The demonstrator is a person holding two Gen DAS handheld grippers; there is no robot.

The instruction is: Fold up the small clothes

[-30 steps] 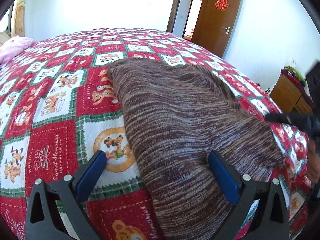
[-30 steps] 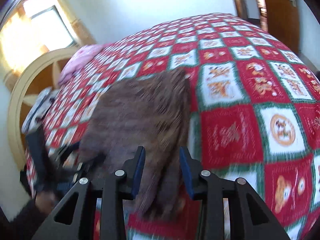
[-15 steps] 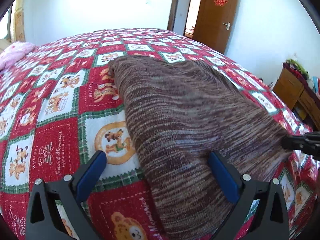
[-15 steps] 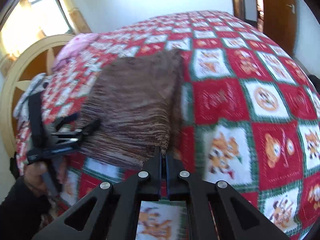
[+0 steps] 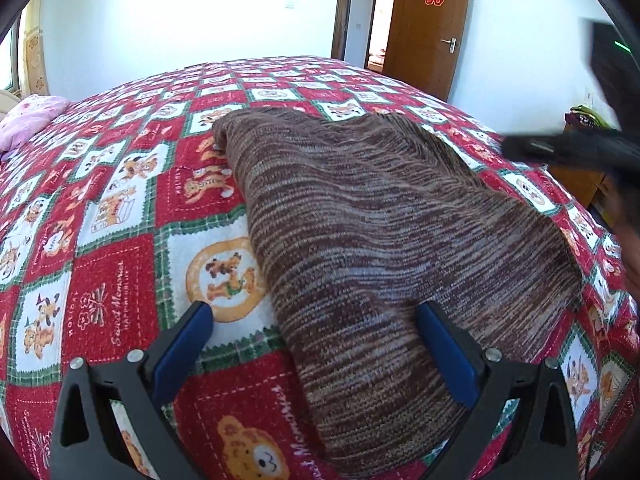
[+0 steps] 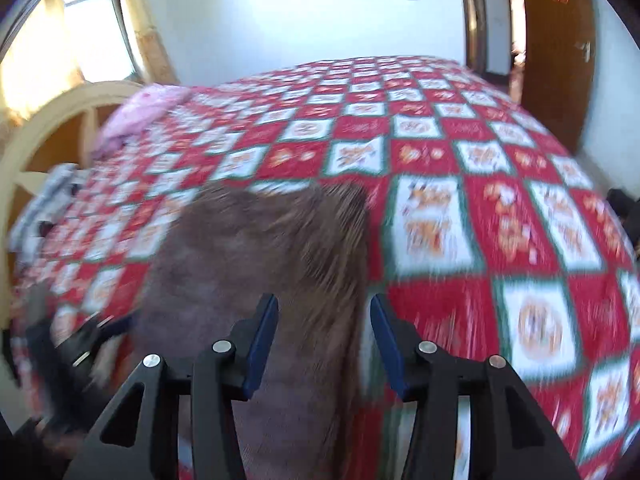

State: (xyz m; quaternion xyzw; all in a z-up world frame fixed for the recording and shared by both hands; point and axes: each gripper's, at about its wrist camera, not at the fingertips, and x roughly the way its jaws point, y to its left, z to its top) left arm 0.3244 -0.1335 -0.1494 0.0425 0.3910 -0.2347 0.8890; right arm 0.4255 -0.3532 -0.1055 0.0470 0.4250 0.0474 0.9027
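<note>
I see the bed filling both views, covered by a red, white and green patchwork quilt with cartoon animals. On it lies the brown striped knit garment, spread flat toward the near edge, its far end pointing to the middle of the bed.

A pink pillow sits at the far left corner of the quilt. A brown wooden door stands open in the far wall, a red paper emblem on it.

My left gripper has its jaws spread wide and grips nothing; the garment's near left edge lies below the gap between its blue pads.

My right gripper has just been opening; its jaws stand partly apart, with the garment's right edge under the gap and no pad pressing on it. That view is blurred. In the left view it appears only as a dark blurred shape at the right edge.
</note>
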